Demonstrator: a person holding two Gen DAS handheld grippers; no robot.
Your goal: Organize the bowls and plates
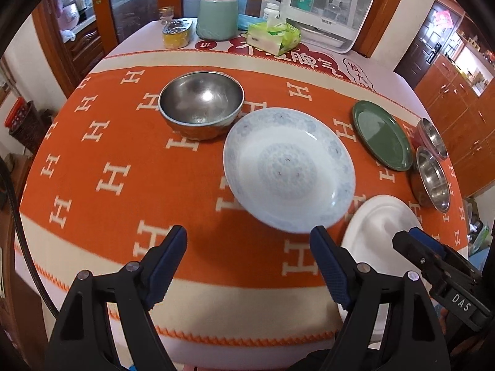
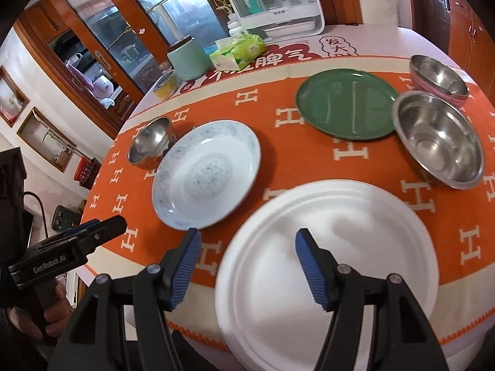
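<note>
Both jaws spread and empty, left hand-held gripper [image 1: 249,241] held before patterned plate [image 1: 289,170] mid-bench, right hand-held gripper [image 2: 247,244] poised over white plate [image 2: 328,266] at near bench [image 1: 92,160] edge, green plate [image 2: 346,105] and steel bowls [image 2: 439,139] set toward right edge.

Left tongs [image 1: 249,241] spread wide, empty, near patterned plate [image 1: 289,168]; steel bowl [image 1: 201,105] behind, touching plate rim.

Three plates [image 2: 205,174], three bowls [image 2: 439,139]
</note>
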